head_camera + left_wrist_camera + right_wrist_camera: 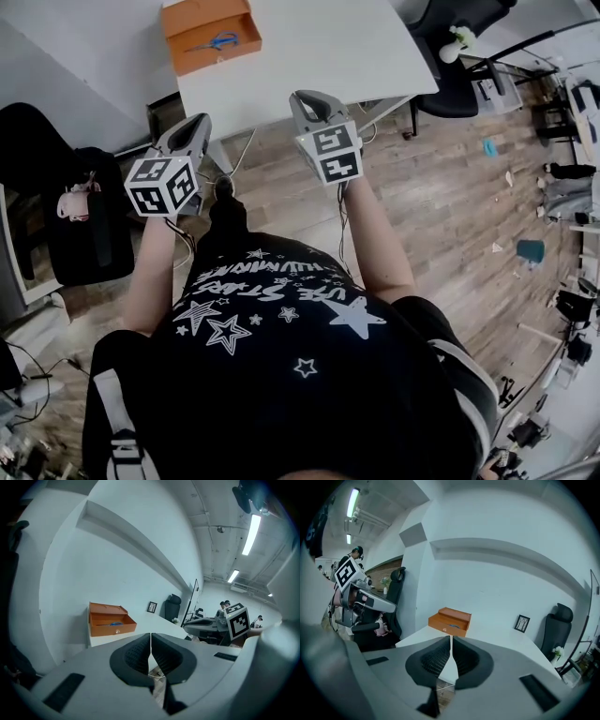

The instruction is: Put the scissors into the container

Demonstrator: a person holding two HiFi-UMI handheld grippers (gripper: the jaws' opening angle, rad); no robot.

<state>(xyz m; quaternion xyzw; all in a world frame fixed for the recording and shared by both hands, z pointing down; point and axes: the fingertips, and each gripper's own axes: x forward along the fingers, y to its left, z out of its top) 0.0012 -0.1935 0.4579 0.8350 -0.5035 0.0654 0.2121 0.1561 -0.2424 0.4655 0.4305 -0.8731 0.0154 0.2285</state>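
An orange container (208, 33) stands open at the far left corner of the white table (319, 47). Blue-handled scissors (217, 42) lie inside it. Both grippers hang in the air short of the table's near edge, well away from the box. My left gripper (195, 124) is shut with nothing in it, and so is my right gripper (307, 97). In the left gripper view the container (110, 619) sits ahead, above the shut jaws of the left gripper (150, 641). In the right gripper view the container (450, 621) shows the scissors (454, 625) beyond the right gripper (451, 644).
A black office chair (450, 56) stands at the table's right end, another black chair (66, 206) with a pink item at my left. A small picture frame (521, 623) stands on the table by the wall. Wooden floor lies below; cables run under the table.
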